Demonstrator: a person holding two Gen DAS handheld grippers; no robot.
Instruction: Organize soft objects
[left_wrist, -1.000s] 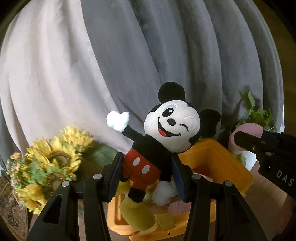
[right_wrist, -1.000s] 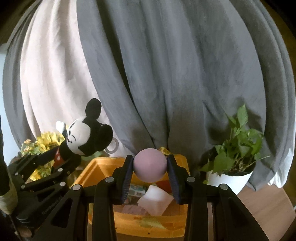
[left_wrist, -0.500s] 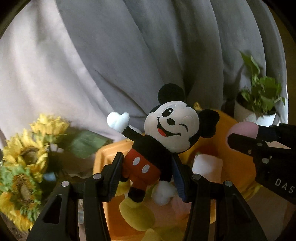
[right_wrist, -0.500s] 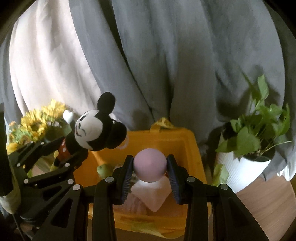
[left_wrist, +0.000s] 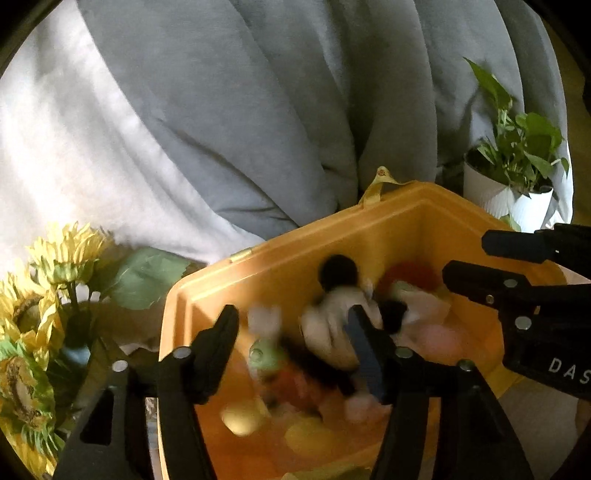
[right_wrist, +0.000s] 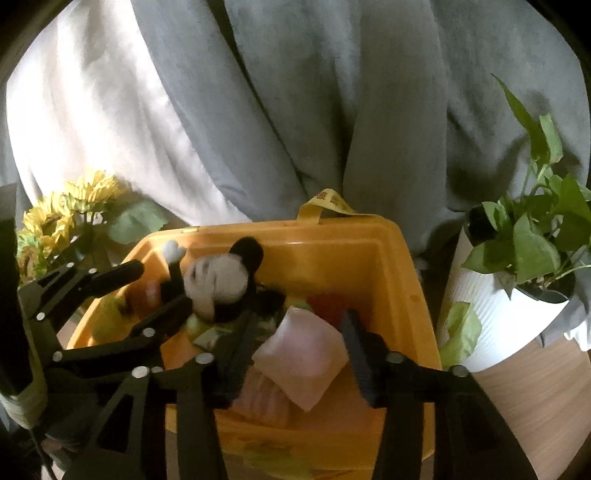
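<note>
The mouse plush (right_wrist: 218, 282) lies tilted inside the yellow bin (right_wrist: 332, 230), one white hand raised. In the left wrist view the mouse plush (left_wrist: 332, 325) is a blur low in the yellow bin (left_wrist: 314, 232). My left gripper (left_wrist: 293, 339) hangs over the bin with its jaws opening; the plush's body is still between them, pads off it. My right gripper (right_wrist: 299, 343) is opening too, with no ball between its fingers, only a white cushion (right_wrist: 299, 356) below. A pale pink blur (left_wrist: 439, 339) in the bin may be the pink ball. From the side I see my left gripper (right_wrist: 160, 286) and right gripper (left_wrist: 467, 258).
Several other soft items fill the bin's floor. Yellow sunflowers (left_wrist: 55, 258) stand left of it, a potted plant in a white pot (right_wrist: 491, 314) right of it on the wooden top. Grey and white curtains (left_wrist: 221, 110) hang close behind.
Both grippers dropped toward the bin and spread their jaws. The plush slipped down out of the left grip into the bin. The pink ball left the right fingers.
</note>
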